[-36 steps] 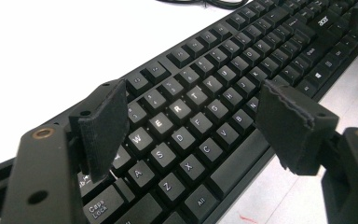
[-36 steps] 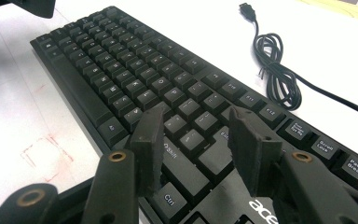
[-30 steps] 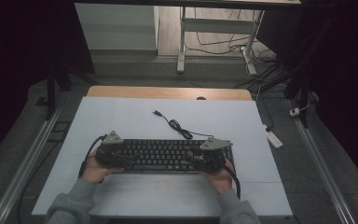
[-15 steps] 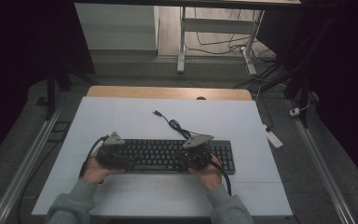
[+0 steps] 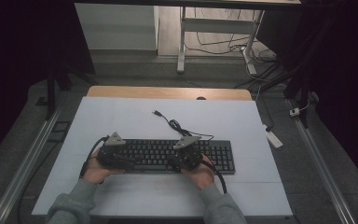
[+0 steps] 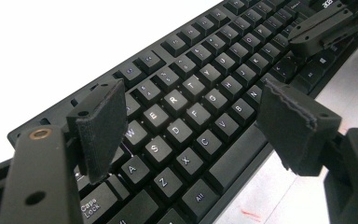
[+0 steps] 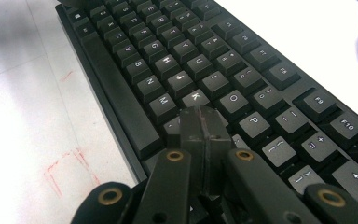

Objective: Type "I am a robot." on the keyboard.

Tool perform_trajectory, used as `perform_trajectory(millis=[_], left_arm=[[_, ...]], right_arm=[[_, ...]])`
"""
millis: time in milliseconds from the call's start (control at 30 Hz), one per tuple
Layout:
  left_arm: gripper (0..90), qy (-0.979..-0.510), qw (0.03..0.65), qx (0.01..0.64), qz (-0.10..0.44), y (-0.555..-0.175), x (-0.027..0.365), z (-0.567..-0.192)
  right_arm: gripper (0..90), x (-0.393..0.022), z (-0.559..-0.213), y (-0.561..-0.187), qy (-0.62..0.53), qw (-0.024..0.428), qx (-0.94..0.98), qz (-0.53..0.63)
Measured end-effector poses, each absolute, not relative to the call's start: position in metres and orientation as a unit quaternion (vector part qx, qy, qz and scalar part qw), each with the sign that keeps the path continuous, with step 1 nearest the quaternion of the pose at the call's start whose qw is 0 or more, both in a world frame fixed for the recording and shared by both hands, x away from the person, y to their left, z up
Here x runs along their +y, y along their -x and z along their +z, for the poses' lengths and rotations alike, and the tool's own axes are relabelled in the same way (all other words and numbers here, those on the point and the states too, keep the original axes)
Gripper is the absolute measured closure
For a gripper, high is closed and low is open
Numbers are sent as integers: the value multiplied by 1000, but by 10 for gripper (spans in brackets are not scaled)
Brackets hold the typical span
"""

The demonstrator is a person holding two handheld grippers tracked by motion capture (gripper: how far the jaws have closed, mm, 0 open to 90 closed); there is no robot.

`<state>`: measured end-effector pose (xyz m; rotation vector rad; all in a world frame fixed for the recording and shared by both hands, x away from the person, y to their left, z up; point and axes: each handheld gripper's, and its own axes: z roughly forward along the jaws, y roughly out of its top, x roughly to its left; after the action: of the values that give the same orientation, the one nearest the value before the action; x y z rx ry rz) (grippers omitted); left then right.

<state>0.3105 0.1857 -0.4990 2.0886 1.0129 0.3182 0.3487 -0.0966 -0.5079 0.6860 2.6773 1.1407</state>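
On the white table (image 5: 121, 119), near its front edge, a black keyboard (image 5: 168, 156) lies flat with a gripper over each half.

Over the keyboard's left end the left gripper (image 5: 114, 156) hovers with its jaws spread wide and nothing between the pads; in the left gripper view those pads frame the letter keys (image 6: 182, 116) below, and the right gripper (image 6: 328, 23) shows farther off near the top right corner; over the middle-right keys the right gripper (image 5: 186, 156) has its jaws pressed flat together, having just closed on nothing; in the right gripper view the joined tips (image 7: 200, 123) sit low over the keys just below K, whether touching I cannot tell; behind the keyboard its thin black cable (image 5: 175, 123) snakes across the table toward the far edge, clear of both grippers; red pen marks (image 7: 67, 170) on the tabletop show just in front of the keyboard.
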Motion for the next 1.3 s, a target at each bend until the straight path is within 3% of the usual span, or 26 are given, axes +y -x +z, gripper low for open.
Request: perform_trajectory(millis=[600,867,1300], left_arm=[[247,-820,390,400,128,-310,187,-499],[248,-818,392,400,133,-309,186,-498],[253,-817,393,400,136,-306,184,-498]], right_arm=[[891,-105,-503,-346,-233,94,876,411],[633,-138,-493,-341,-258,129,849,443],[556,-169,-493,-334,-262,157,836,455]])
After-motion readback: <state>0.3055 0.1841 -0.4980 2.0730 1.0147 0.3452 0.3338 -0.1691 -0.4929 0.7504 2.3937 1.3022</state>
